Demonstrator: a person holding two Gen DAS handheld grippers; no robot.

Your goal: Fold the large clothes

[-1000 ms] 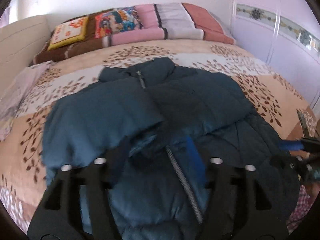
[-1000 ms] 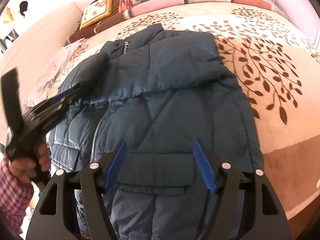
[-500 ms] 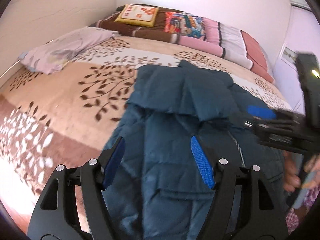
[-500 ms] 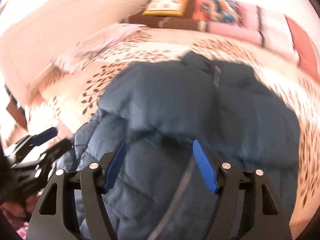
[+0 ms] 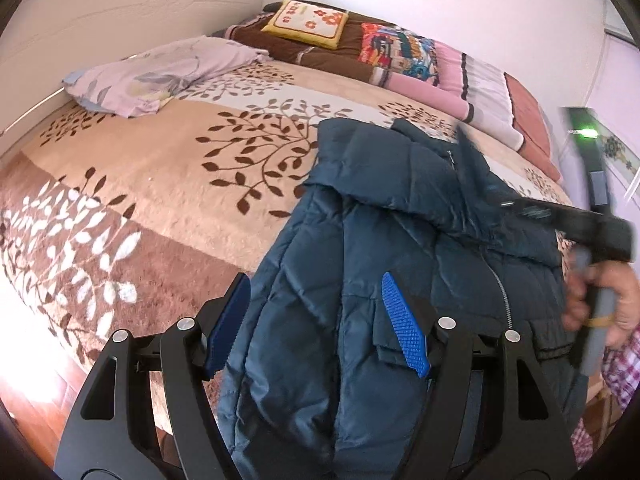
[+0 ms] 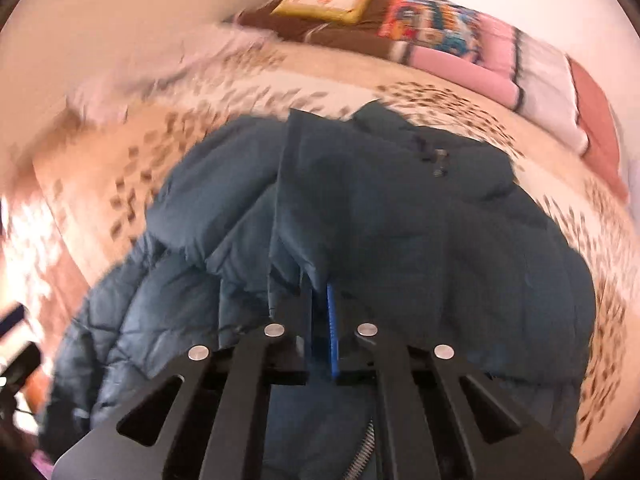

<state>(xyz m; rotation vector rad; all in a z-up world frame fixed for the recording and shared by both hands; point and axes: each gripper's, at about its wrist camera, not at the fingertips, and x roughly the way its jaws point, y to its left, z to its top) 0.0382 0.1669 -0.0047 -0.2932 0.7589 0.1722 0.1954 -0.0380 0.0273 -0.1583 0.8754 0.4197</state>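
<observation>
Quilted dark-blue fabric identifies the task's thing: a padded jacket (image 5: 404, 264) lying on the bed (image 5: 168, 184), collar toward the pillows and hem toward the near edge, so its long axis runs away from both cameras. Its upper part is already doubled over the body, with the zipper (image 5: 502, 294) showing below the fold. Left gripper (image 5: 320, 320): jaws wide, holding nothing, poised over the jacket's left flank near the hem, with one pad beyond the jacket's edge over the bedspread and the other over the quilting. Right gripper (image 6: 322, 320): jaws nearly closed on a gathered ridge of the jacket's fabric, which rises in pleats straight ahead of them; this view is blurred. Judgement: the right hand is the one engaged and the left is free, so the next fold depends on the left jaws coming down on the hem or side edge directly beneath them. Containers: none seen. A lilac pillow (image 5: 160, 76) and patterned cushions (image 5: 308, 22) lie well apart at the head of the bed.
</observation>
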